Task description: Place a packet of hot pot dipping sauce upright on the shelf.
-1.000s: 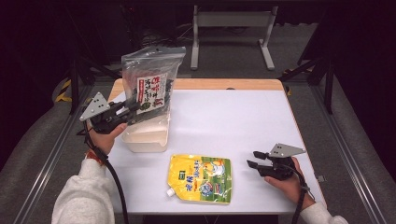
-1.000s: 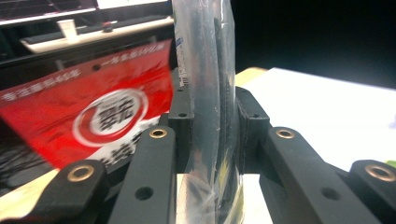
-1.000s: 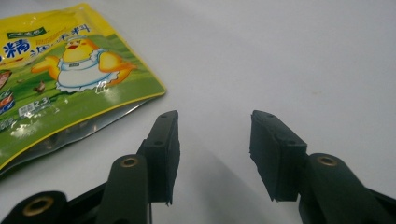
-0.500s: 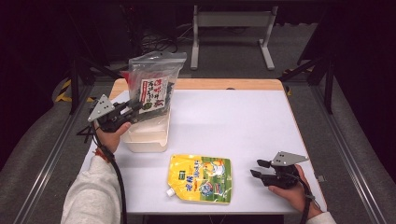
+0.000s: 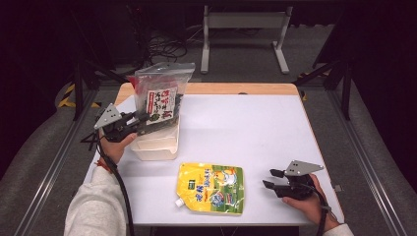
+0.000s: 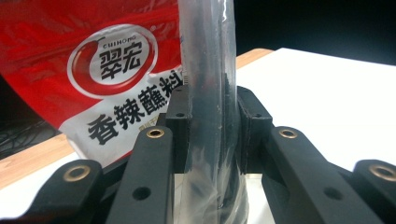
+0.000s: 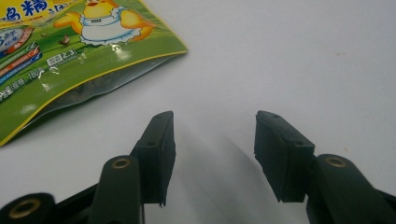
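We see the left gripper [image 5: 141,123] at the left side of the white table [image 5: 255,132], its jaws pinched tight on the edge of a clear bag [image 5: 161,96] of dark contents with a red-and-white label. In the left gripper view the film of the clear bag [image 6: 208,93] is squeezed flat between the two pads. The bag stands upright over a cream tub [image 5: 156,142], its lower end at or within the tub's rim; we cannot tell whether it touches the bottom. We judge the step in hand to be lowering the bag into the tub. To do it well, we keep the bag upright and centred over the opening and part the jaws only once its base is seated, since a thin film held by one edge may swing or fold.

The right gripper [image 5: 276,183] rests near the right front of the table, its jaws well apart and holding nothing. A yellow-green pouch [image 5: 211,187] lies flat just beside it. In the right gripper view, the open jaws frame bare table, with the pouch's [image 7: 70,51] corner near.
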Demonstrator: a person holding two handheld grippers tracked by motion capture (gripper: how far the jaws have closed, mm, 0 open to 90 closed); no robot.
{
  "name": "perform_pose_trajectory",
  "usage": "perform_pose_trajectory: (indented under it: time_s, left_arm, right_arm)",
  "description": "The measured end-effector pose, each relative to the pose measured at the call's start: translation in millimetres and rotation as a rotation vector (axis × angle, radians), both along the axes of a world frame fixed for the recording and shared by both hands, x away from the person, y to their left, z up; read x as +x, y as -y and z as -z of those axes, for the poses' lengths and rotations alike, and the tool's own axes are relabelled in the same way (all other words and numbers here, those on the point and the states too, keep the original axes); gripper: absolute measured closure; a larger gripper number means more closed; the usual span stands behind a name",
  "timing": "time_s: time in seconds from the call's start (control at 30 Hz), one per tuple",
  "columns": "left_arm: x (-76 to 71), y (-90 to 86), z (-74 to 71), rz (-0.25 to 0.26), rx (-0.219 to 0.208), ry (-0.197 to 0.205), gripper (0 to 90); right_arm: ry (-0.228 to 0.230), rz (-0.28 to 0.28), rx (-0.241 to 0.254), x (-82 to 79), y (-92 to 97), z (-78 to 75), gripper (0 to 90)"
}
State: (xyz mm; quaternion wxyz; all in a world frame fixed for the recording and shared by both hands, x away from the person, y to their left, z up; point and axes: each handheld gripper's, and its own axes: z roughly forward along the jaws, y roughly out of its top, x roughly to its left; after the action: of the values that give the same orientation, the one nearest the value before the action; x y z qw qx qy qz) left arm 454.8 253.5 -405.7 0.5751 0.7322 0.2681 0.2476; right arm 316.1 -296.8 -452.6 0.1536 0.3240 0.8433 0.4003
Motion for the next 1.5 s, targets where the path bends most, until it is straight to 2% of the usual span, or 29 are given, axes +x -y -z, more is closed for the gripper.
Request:
perform_pose_trajectory:
  time_s: [0.07,0.3,0.47,0.6,0.83,0.87,0.97,1.07,1.17,1.23,1.5]
  left_arm:
    - [-2.1,-1.8,-0.1,0.006,0.023,-0.009,71.6]
    - [-7.8,-6.7,6.4,0.013,0.056,-0.037,71.5]
    - [-11.4,-5.2,7.5,0.012,0.084,-0.042,71.4]
    - [-14.5,-7.1,13.3,0.001,0.057,-0.057,71.3]
    - [-16.1,-5.4,12.6,-0.032,0.052,-0.074,69.8]
    - [-16.2,-4.4,12.0,-0.048,0.043,-0.083,69.0]
    - [-18.2,-1.5,8.6,-0.052,0.052,-0.084,67.7]
    - [-21.0,1.4,3.6,-0.05,0.036,-0.08,67.0]
    - [-24.5,3.6,-1.5,-0.063,0.012,-0.078,62.7]
    - [-26.4,5.1,-4.6,-0.089,0.021,-0.077,61.0]
    - [-36.4,1.6,-10.4,-0.117,-0.001,-0.074,58.0]
  right_arm:
    - [0.001,-0.009,-0.004,0.3,-1.5,-0.3,47.3]
    - [0.001,-0.027,-0.004,3.3,-6.2,-1.3,46.2]
    - [0.006,-0.035,-0.004,5.3,-9.1,-2.6,46.1]
    - [0.012,-0.033,0.0,7.6,-10.5,-4.3,45.2]
    - [0.029,-0.033,0.008,9.0,-11.6,-7.8,45.3]
    - [0.031,-0.032,0.005,8.9,-11.6,-8.2,45.3]
    - [0.041,-0.027,-0.002,9.0,-10.7,-9.2,45.4]
    - [0.049,-0.026,-0.008,8.4,-9.8,-10.1,45.4]
    - [0.052,-0.026,-0.005,8.6,-9.2,-10.7,45.2]
    - [0.041,-0.022,0.008,10.1,-9.6,-10.7,44.6]
    - [0.04,-0.035,0.015,14.8,-15.3,-12.8,44.6]
